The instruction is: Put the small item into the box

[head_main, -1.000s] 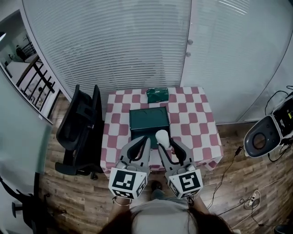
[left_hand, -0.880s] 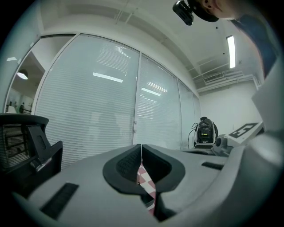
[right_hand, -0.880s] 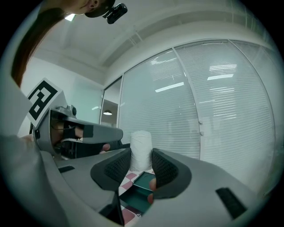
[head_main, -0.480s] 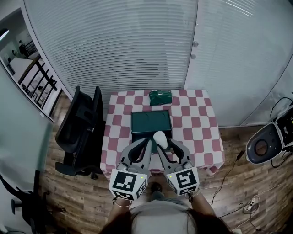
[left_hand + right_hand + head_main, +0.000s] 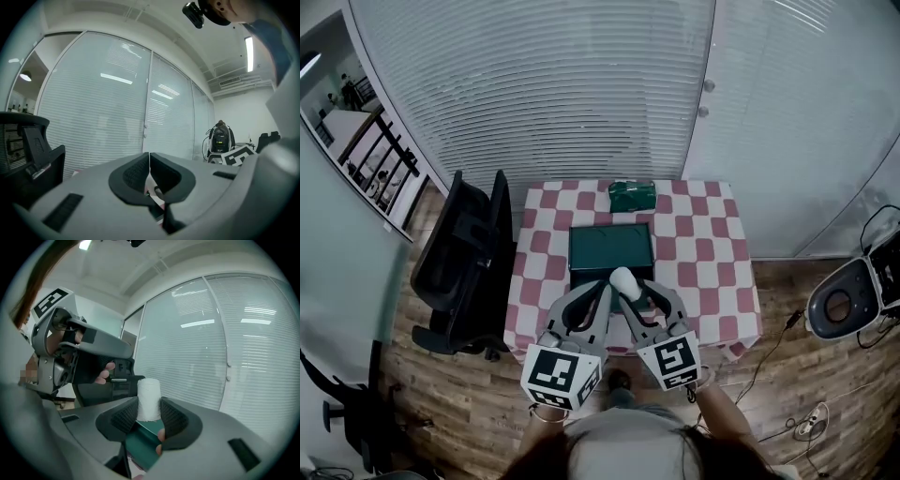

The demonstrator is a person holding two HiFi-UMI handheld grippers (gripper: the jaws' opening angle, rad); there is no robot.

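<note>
Checked surface (image 5: pixel 712 262) below slatted blinds (image 5: pixel 534 94), with a green box (image 5: pixel 611 246) at its middle.
At the left stands a black chair (image 5: pixel 459 262). The left claw (image 5: pixel 149 164) is pressed together with nothing between its jaws, hovering by the box's near edge. Just right of it, the right claw (image 5: pixel 149 420) stands wide, clamped on an upright white roll (image 5: pixel 149 397) held above that same near edge. A small green packet (image 5: pixel 632 195) lies at the surface's far edge.

head: overhead, steeply down | gripper views: along jaws, close | shared: blinds (image 5: pixel 534 84)
</note>
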